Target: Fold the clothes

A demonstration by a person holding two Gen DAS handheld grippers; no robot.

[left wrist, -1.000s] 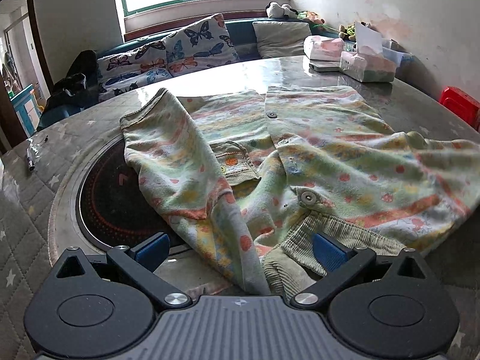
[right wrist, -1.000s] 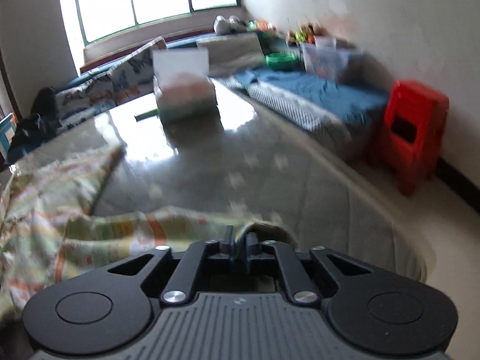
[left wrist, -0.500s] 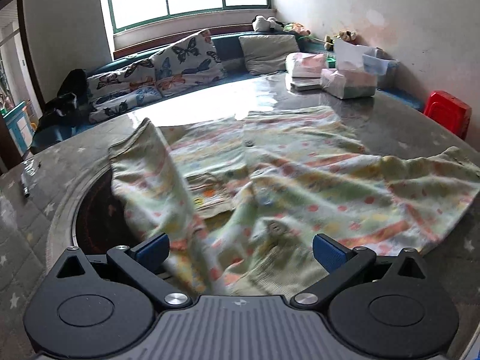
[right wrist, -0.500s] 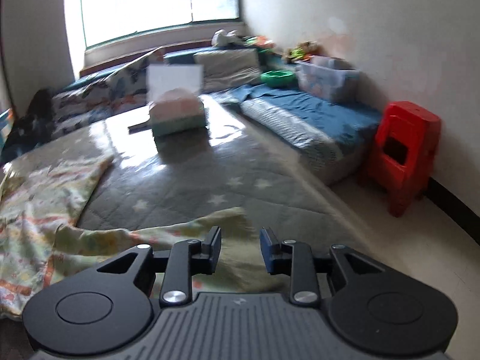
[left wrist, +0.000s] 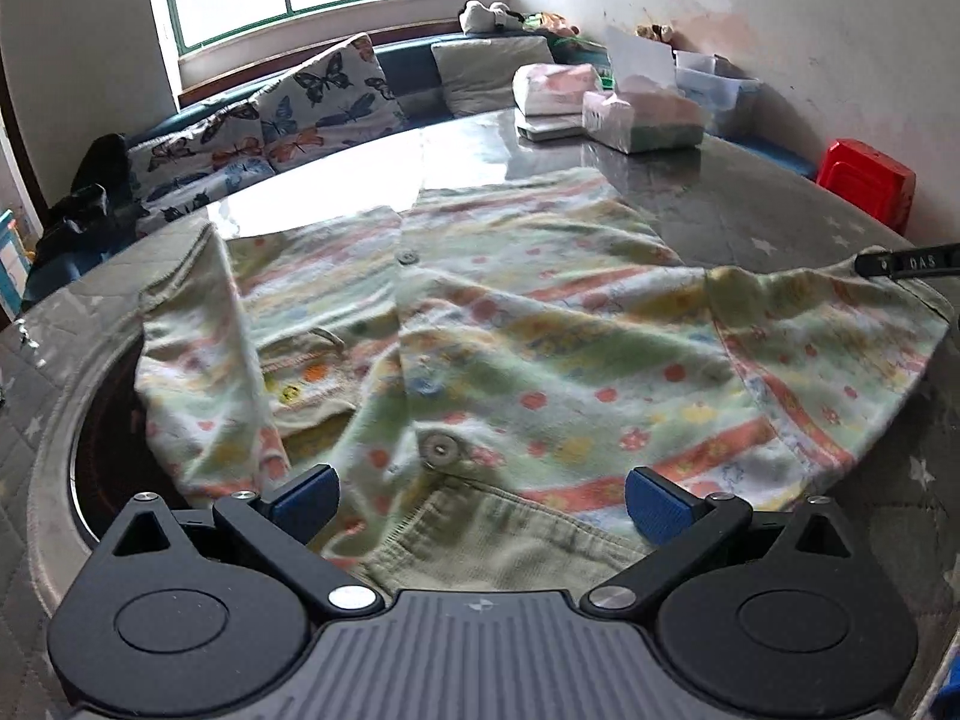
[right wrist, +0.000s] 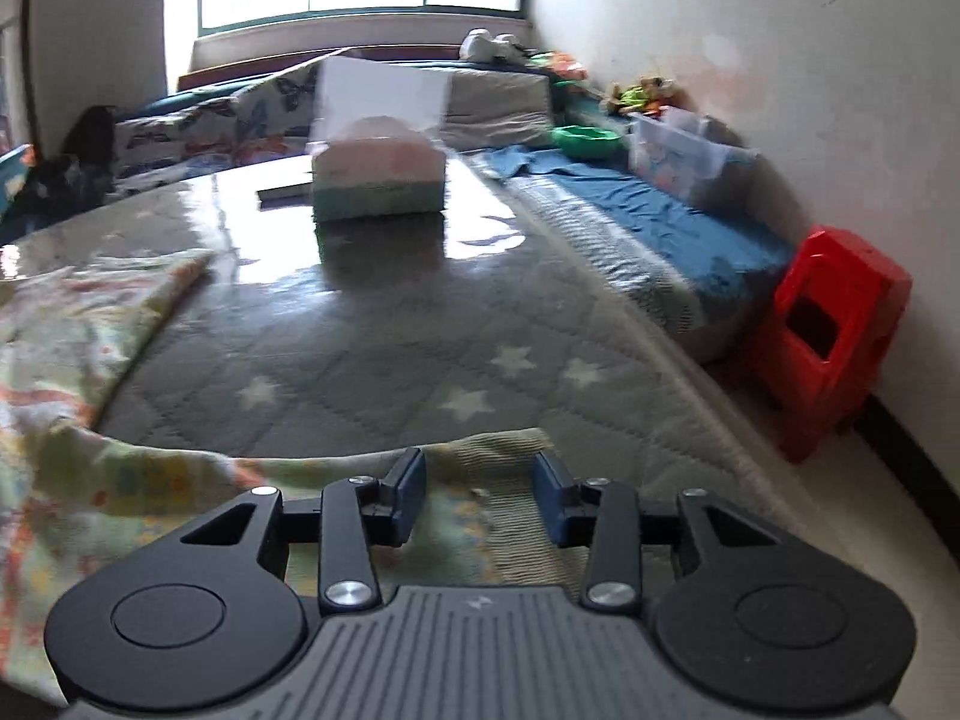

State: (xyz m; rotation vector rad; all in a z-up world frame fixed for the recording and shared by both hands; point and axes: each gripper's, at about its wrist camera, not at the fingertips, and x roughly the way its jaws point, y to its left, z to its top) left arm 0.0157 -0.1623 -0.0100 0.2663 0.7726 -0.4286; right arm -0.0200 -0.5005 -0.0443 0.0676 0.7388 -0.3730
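A pale green child's shirt [left wrist: 540,324] with orange stripes and buttons lies spread on the round table [left wrist: 750,210]. One sleeve is folded across its left side. My left gripper [left wrist: 480,495] is open over the ribbed collar, with the cloth below its blue pads. My right gripper [right wrist: 480,483] is open over the other sleeve's ribbed cuff [right wrist: 480,462], which lies flat near the table's right edge. A tip of the right gripper [left wrist: 906,261] shows in the left wrist view beside that sleeve.
A tissue box [right wrist: 378,180] and a wrapped pack [left wrist: 555,87] stand at the table's far side. A dark round inset [left wrist: 105,420] lies left of the shirt. A red stool [right wrist: 834,336] stands on the floor to the right. A cushioned bench [left wrist: 270,120] runs under the window.
My right gripper has opened and let go of the sleeve cuff, which now lies on the table. My left gripper stayed open and shifted over the collar.
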